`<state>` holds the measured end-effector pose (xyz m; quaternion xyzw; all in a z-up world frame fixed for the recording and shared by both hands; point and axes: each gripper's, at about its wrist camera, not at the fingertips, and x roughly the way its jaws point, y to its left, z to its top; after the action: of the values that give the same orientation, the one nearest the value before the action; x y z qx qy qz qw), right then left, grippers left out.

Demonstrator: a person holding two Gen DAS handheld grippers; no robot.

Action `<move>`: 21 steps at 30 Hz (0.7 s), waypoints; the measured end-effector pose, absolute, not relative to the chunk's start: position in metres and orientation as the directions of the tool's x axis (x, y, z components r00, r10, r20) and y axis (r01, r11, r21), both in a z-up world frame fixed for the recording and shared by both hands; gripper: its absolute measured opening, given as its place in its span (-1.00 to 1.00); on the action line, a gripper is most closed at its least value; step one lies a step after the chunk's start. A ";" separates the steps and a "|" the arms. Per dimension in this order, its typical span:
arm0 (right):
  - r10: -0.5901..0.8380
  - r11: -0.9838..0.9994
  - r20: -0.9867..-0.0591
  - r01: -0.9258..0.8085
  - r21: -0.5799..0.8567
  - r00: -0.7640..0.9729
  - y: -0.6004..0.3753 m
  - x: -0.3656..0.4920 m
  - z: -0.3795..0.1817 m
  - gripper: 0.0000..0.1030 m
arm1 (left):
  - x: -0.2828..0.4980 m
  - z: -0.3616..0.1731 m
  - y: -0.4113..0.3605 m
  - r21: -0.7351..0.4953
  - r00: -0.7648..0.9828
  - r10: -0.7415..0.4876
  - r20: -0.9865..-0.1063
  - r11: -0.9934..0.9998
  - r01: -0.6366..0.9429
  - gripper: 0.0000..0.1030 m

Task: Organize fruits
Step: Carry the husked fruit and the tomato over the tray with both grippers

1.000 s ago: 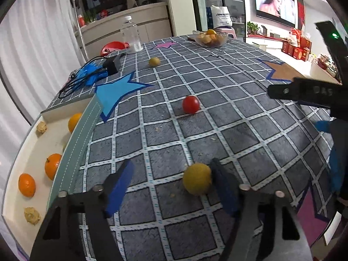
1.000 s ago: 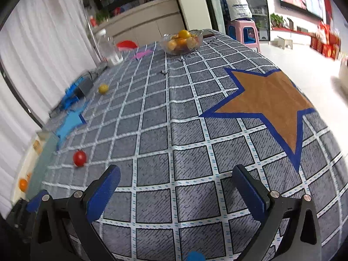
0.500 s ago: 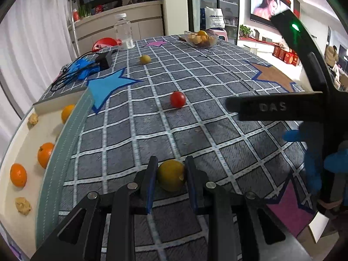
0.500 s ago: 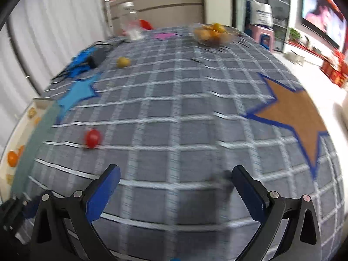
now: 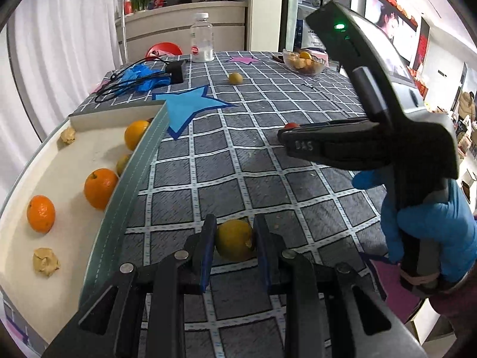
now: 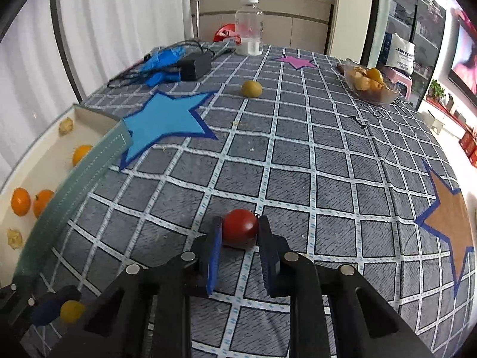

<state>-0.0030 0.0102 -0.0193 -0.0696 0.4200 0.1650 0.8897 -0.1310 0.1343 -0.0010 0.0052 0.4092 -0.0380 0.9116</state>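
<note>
My left gripper (image 5: 234,223) is shut on a yellow round fruit (image 5: 234,240) low over the checked tablecloth, right beside the white tray (image 5: 74,223). In the right wrist view my right gripper (image 6: 240,220) has its jaws closing on a red tomato (image 6: 240,228) that rests on the cloth, both blue pads against its sides. The tray holds three oranges (image 5: 100,188) and some pale crumpled pieces (image 5: 46,261). From the left wrist view the right gripper's black body (image 5: 328,146) crosses the frame, with only the top of the tomato (image 5: 291,125) visible.
Another yellow fruit (image 6: 251,88) lies far up the table. A glass bowl of fruit (image 6: 369,85) stands at the far right, a clear bottle (image 6: 249,26) at the back, a black charger with blue gloves (image 6: 179,62) at the far left. A blue-gloved hand (image 5: 432,232) holds the right gripper.
The left gripper closed on the yellow fruit and shifted toward the tray. The right gripper swung left across the table to the red tomato, and its jaws went from wide open to closed on it.
</note>
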 end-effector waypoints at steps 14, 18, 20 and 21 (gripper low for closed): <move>0.328 0.917 -0.737 -0.385 0.099 0.591 0.007 -0.016 0.019 -0.53 | -0.139 0.033 0.165 -0.040 0.726 -0.057 -0.686 0.998 0.040 -0.45; 0.360 0.905 -0.726 -0.408 0.119 0.587 0.015 -0.020 0.029 -0.53 | -0.142 0.049 0.191 -0.025 0.757 -0.004 -0.654 1.000 -0.016 -0.46; 0.378 0.896 -0.722 -0.425 0.127 0.579 0.023 -0.024 0.033 -0.53 | -0.142 0.054 0.208 -0.019 0.764 0.029 -0.645 0.998 -0.053 -0.46; 0.384 0.893 -0.721 -0.431 0.130 0.576 0.025 -0.025 0.034 -0.53 | -0.141 0.055 0.213 -0.017 0.765 0.039 -0.643 0.998 -0.065 -0.46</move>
<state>-0.0246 0.0253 0.0342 -0.0297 0.3989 0.2296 0.8873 -0.1413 0.2133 0.0546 -0.0190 0.3418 0.0279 0.9392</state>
